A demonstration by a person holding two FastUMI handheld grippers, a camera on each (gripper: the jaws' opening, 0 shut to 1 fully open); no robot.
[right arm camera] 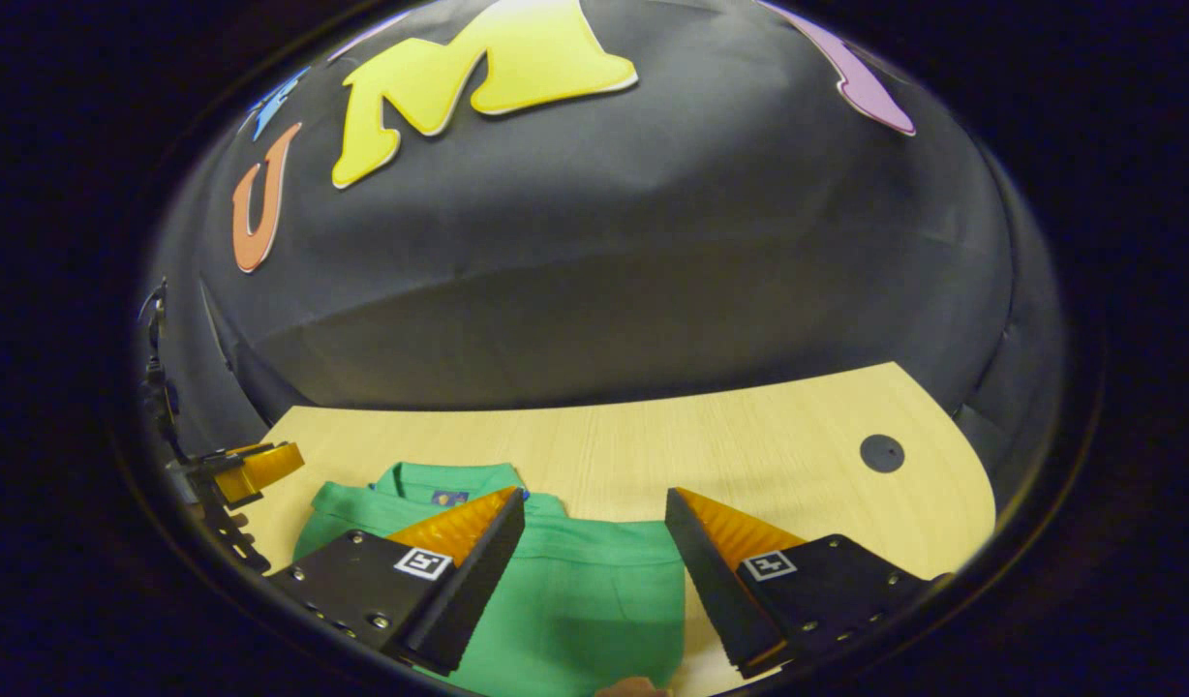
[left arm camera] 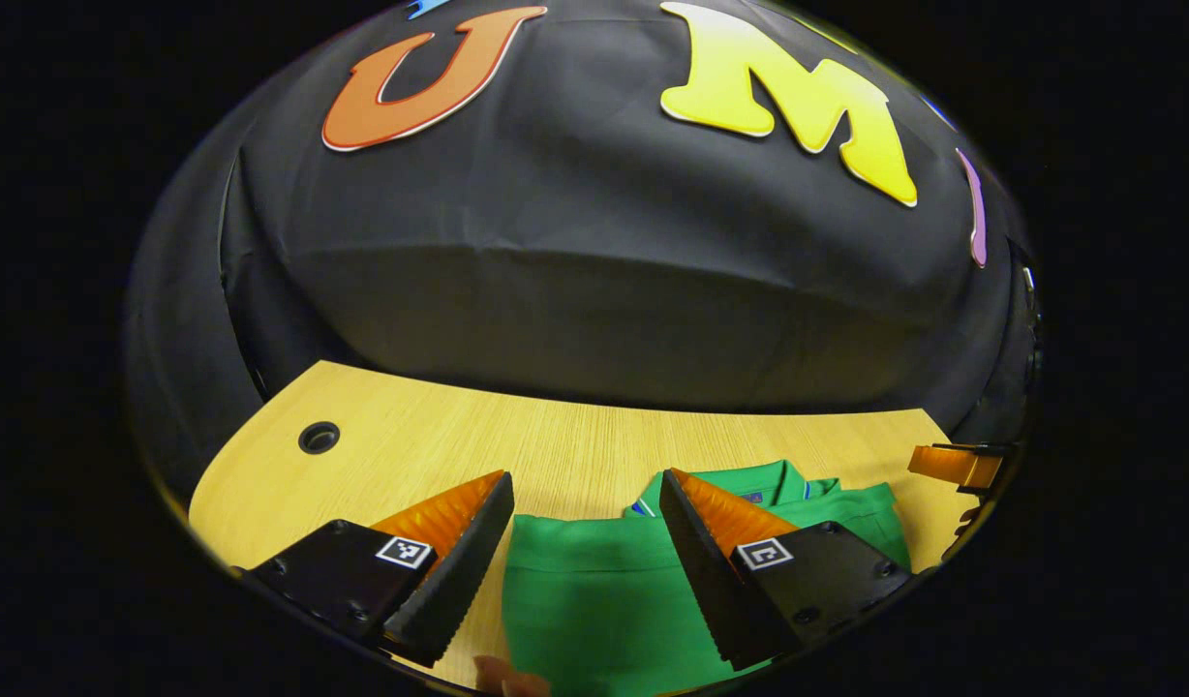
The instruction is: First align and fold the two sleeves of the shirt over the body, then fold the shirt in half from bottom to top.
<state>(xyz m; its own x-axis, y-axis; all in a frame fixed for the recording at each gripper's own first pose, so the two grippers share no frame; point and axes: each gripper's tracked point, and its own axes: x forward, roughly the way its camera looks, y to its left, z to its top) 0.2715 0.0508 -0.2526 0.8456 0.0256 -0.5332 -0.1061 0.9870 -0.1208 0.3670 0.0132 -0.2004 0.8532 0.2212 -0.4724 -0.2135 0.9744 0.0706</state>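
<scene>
Here the left gripper [left arm camera: 587, 542] hangs low above the near edge of the wooden worktop [left arm camera: 556, 445], its two fingers spread wide apart and holding nothing; between them lies the left edge of the green polo shirt [left arm camera: 594, 600]. A round cable hole [left arm camera: 319, 438] sits toward the worktop's far left corner in the left gripper view. The shirt lies flat near the front edge, its collar [left arm camera: 778, 479] pointing toward the back edge, and its side edges run straight, so it reads as a neat rectangle with the sleeves seemingly laid in over the body. A fingertip [left arm camera: 507, 678] shows at the very bottom of that view, at the shirt's near edge.

In the right gripper view the other gripper [right arm camera: 256, 467] shows at the far left, beside the shirt's collar end. The right gripper [right arm camera: 594, 542] is likewise tilted down over the front edge, fingers parted and empty, straddling the shirt's right edge. The cloth there is smooth with a soft crease across it. A second cable hole [right arm camera: 882, 453] lies toward the worktop's far right corner.
</scene>
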